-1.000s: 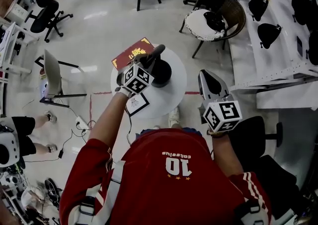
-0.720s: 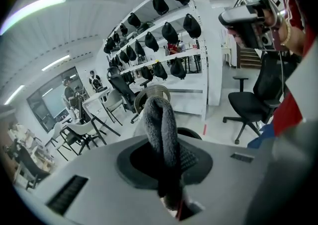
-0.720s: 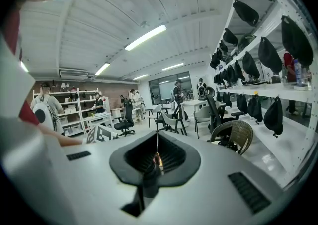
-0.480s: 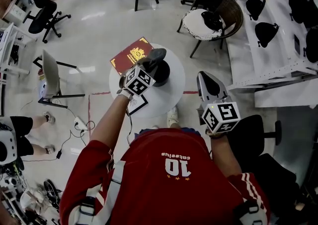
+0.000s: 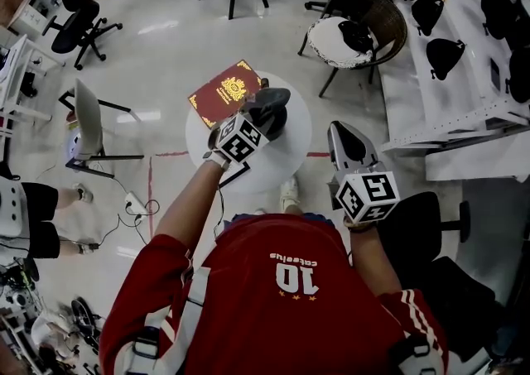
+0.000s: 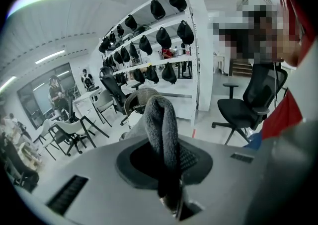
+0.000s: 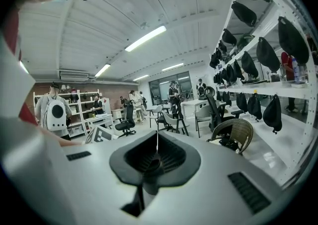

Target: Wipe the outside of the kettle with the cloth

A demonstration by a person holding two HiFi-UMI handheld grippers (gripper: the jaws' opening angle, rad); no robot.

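A black kettle (image 5: 278, 123) stands on a small round white table (image 5: 291, 154) in the head view. My left gripper (image 5: 265, 107) is shut on a grey cloth (image 5: 272, 98), which lies against the top of the kettle. In the left gripper view the cloth (image 6: 161, 119) stands folded up out of the left gripper (image 6: 168, 162); the kettle is not seen there. My right gripper (image 5: 339, 128) hangs to the right of the table, off its edge, away from the kettle. In the right gripper view the right gripper (image 7: 157, 152) is shut with nothing in it.
A red book (image 5: 222, 92) lies on the table's far left part. A wicker chair (image 5: 364, 26) stands behind on the right, beside white shelves (image 5: 464, 50) with black bags. An office chair (image 5: 431, 233) is close on my right. A folding stand (image 5: 89, 129) is at left.
My left gripper has shifted right and a little nearer with the cloth, from the kettle's far left side onto its top. The right gripper has stayed almost still.
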